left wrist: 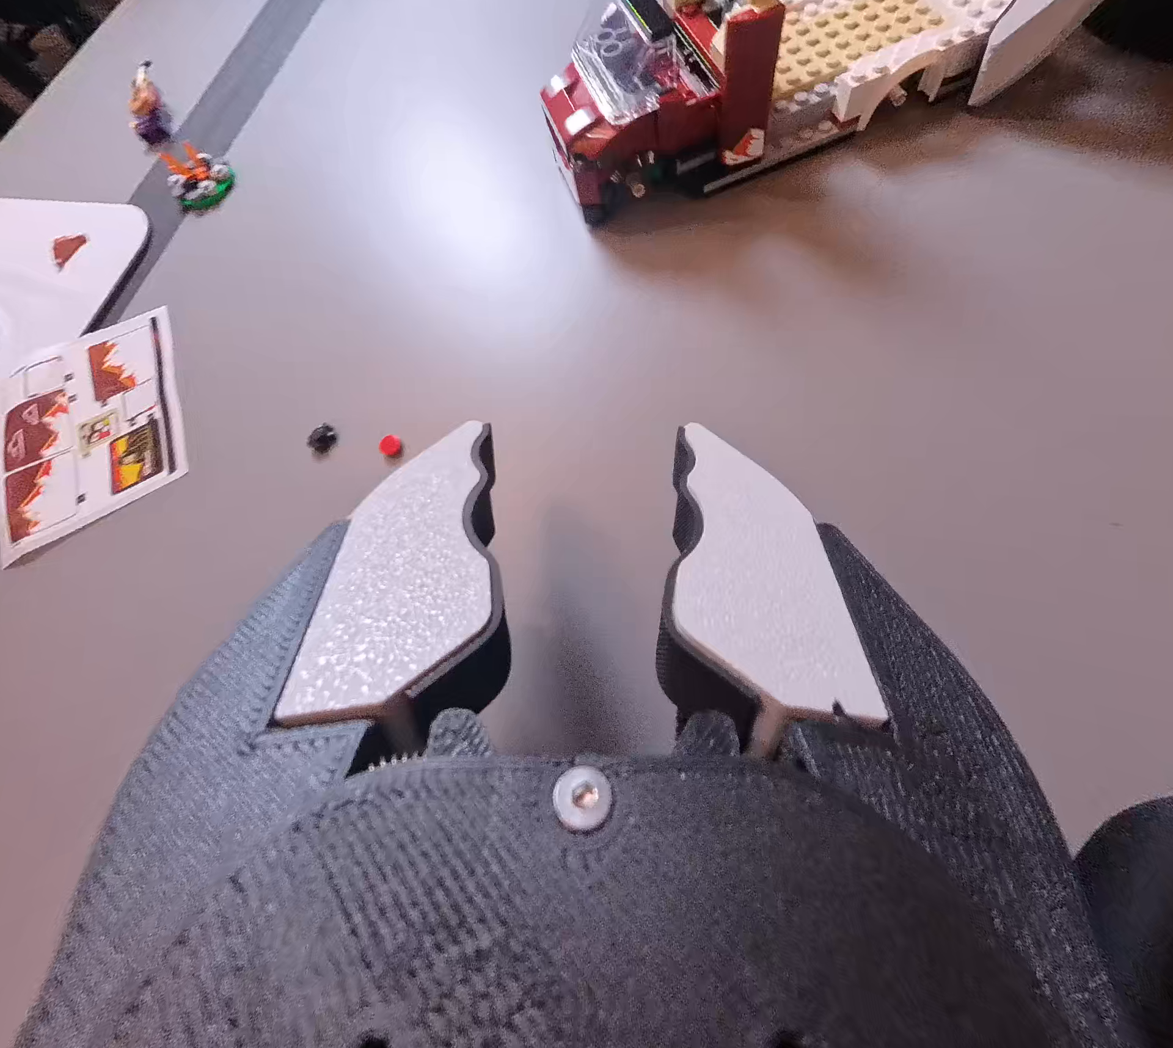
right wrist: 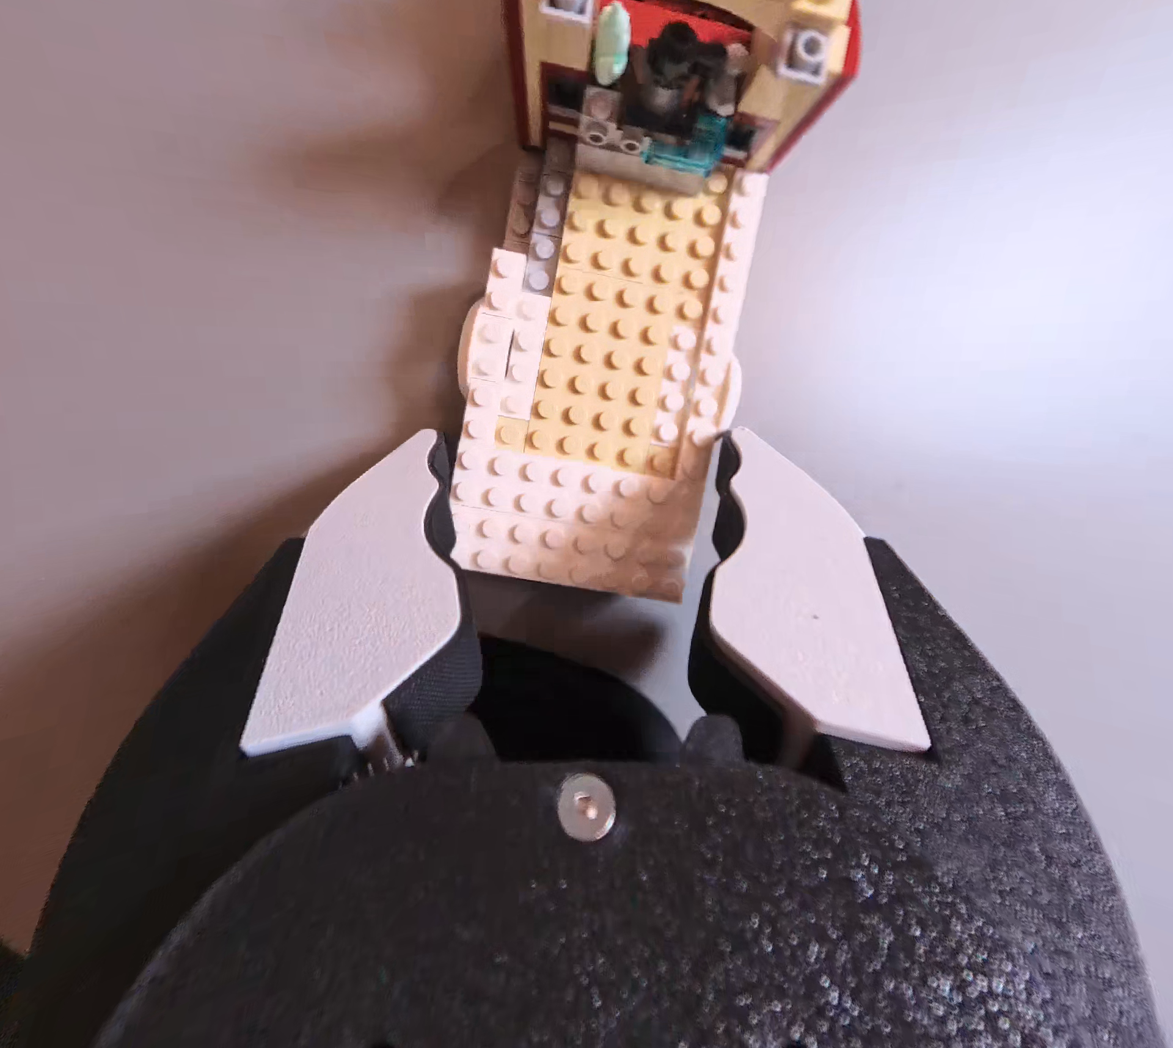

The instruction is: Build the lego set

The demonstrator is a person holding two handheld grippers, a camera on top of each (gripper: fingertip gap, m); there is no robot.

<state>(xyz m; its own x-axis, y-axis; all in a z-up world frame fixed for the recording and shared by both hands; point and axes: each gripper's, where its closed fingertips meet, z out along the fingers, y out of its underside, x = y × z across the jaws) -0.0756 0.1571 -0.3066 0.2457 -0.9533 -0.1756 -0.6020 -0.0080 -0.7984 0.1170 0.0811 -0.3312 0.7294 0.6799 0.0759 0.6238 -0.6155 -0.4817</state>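
Already the dark-red truck model [right wrist: 635,319] is well along: cab, windscreen and tan arch stand, but its studded rear bed is bare. The right gripper [right wrist: 581,500] pinches the bed's tail end on the grey table [left wrist: 825,446]. The left gripper [left wrist: 584,484] is spread and empty, near a loose red stud [left wrist: 390,445], a small black piece [left wrist: 322,437] and a sticker sheet [left wrist: 89,427].
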